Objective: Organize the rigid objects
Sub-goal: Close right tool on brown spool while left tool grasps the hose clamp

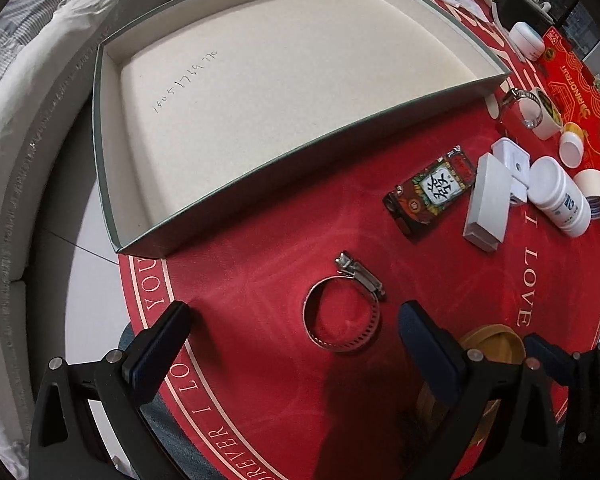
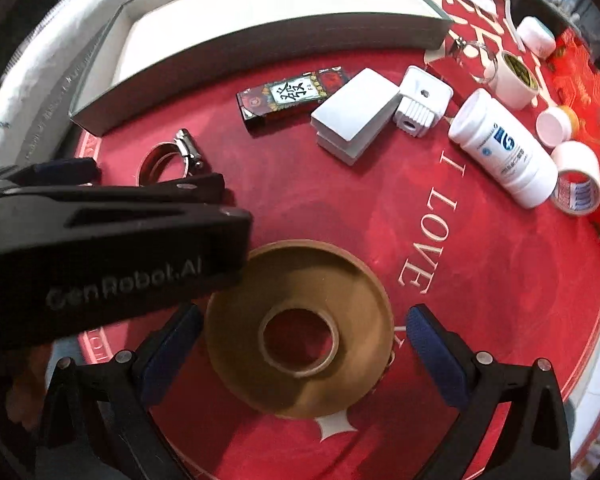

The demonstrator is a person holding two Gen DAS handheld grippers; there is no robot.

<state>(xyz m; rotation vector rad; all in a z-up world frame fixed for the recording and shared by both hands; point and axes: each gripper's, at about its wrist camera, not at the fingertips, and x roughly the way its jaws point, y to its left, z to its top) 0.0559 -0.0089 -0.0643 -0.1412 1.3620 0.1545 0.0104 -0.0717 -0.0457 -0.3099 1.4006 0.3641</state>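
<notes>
The left gripper (image 1: pixel 290 334) hangs over the red mat (image 1: pixel 268 220) with its jaws spread wide and nothing between the pads. A metal hose clamp (image 1: pixel 342 312) lies flat on the mat in the gap, nearer the right-hand finger (image 1: pixel 428 344) than the left one and touching neither. Straight ahead of the jaws, beyond the clamp, sits the shallow empty box (image 1: pixel 284 92) with a cream floor and grey-green walls.

The right gripper (image 2: pixel 304 344) is likewise spread, its two blue-padded fingers standing either side of a brown tape roll (image 2: pixel 296 336) that lies flat on the mat; the pads are apart from the roll's edge, so nothing is pinched. To the left of these jaws the left gripper's black body crosses the right wrist view.

Ahead of the right jaws, well apart, lie a dark patterned card pack (image 2: pixel 294 94), a white flat box (image 2: pixel 354 114), a white ribbed adapter (image 2: pixel 422 100) and a white bottle (image 2: pixel 504 148) on its side. Further right lie a white tape roll (image 2: pixel 576 180), a small white cap (image 2: pixel 554 126) and a second hose clamp (image 2: pixel 474 58).
</notes>
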